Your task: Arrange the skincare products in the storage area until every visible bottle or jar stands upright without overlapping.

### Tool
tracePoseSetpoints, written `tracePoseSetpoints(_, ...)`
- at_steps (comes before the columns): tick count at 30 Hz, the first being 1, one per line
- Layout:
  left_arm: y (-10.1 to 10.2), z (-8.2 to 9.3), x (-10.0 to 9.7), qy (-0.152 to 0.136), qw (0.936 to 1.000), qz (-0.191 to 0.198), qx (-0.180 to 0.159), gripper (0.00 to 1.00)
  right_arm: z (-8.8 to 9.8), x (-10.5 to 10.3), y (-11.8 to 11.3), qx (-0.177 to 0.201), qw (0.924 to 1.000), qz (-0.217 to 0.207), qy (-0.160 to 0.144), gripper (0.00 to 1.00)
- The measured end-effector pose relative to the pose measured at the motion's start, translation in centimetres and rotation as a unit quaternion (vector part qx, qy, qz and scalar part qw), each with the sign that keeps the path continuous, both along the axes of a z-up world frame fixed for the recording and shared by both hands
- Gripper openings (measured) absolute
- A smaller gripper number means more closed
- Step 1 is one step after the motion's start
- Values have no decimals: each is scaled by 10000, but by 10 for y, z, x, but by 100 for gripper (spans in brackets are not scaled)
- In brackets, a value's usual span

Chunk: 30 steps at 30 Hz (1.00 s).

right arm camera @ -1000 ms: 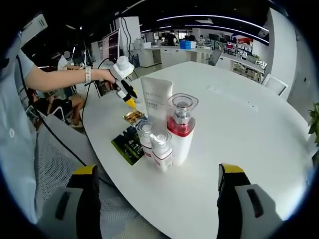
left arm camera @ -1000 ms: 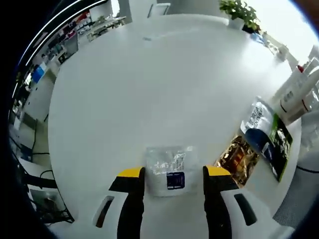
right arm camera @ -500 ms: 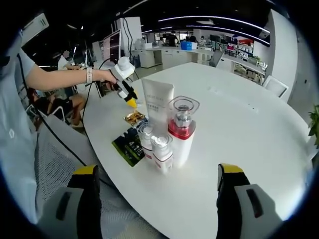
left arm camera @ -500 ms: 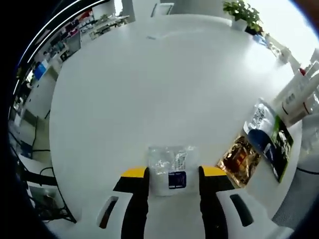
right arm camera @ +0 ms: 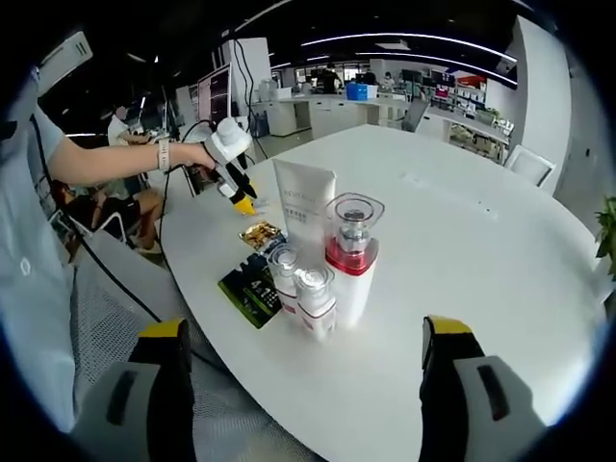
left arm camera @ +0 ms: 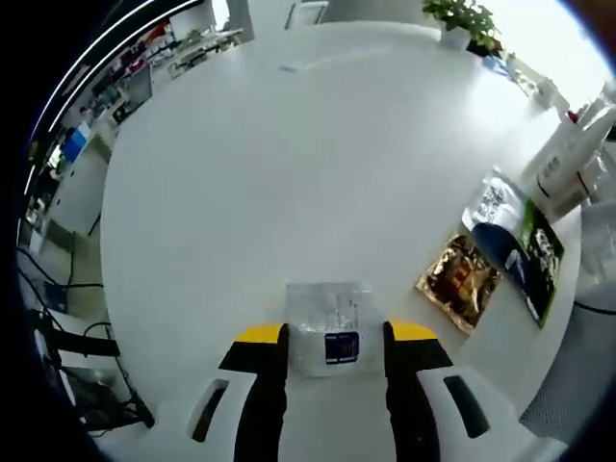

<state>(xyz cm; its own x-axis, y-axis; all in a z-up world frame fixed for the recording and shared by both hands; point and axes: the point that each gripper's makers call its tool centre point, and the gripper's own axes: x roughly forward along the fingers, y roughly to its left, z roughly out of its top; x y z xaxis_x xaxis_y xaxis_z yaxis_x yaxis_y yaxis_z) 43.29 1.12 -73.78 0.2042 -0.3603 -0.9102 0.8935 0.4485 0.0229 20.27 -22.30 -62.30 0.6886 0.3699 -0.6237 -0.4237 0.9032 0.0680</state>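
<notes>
In the left gripper view, the left gripper (left arm camera: 326, 334) has its yellow-tipped jaws set on either side of a clear sample sachet (left arm camera: 330, 325) with a dark blue label; the sachet lies flat on the round white table (left arm camera: 289, 164), its near end between the jaw tips and the rest reaching ahead of them. The jaws stand narrow, close along the sachet's edges, though whether they press it I cannot tell. To the right of the jaws and a little ahead lies a gold foil sachet (left arm camera: 459, 285), and just beyond it a dark green-and-white pouch (left arm camera: 523, 252), flat and overlapping a silvery packet (left arm camera: 493, 203). Farther right, at the table's edge, stand a white tube and bottles (left arm camera: 568, 164). A potted plant (left arm camera: 466, 23) sits far ahead on the table.

In the right gripper view, the right gripper (right arm camera: 303, 339) has its jaws wide apart, holding nothing, above the table's near edge. Ahead, between the jaws, stands an upright cluster: a tall white tube (right arm camera: 304, 200), a clear-capped bottle with a red collar (right arm camera: 351, 252), and two small white bottles (right arm camera: 307, 296) in front, close together. Left of the cluster lie the dark pouch (right arm camera: 251, 287) and the gold sachet (right arm camera: 261, 234). Beyond them, a person's hand (right arm camera: 190, 154) holds the left gripper tip-down over the table.
</notes>
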Motion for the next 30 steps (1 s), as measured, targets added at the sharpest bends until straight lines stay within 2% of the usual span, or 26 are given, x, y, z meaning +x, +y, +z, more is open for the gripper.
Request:
tracePoseSetpoints(2, 1, 3, -6, -4, 10000, -54, -1, 37, 4, 2, -1, -7, 9999, -50, -115, 100)
tracePoseSetpoints(4, 5, 2, 0, -2, 10000, -82, 13, 37, 5, 1, 0, -21, 10000, -20, -84, 100)
tracePoseSetpoints(9, 6, 5, -12, 2, 9998, -197, 19, 37, 11, 3, -1, 76, 9996, -116, -226, 100)
tracePoseSetpoints(12, 8, 5, -21, -1, 9993, -362, 102, 37, 12, 4, -3, 11, 9995, -151, -268, 100)
tracePoseSetpoints(26, 13, 11, -58, 60, 9952, -949, 230, 37, 10, 2, 0, 1, 9998, -82, -188, 100)
tracePoseSetpoints(30, 13, 8, -62, 96, 9923, -1211, 248, 37, 11, 2, 1, -24, 9998, -65, -207, 100)
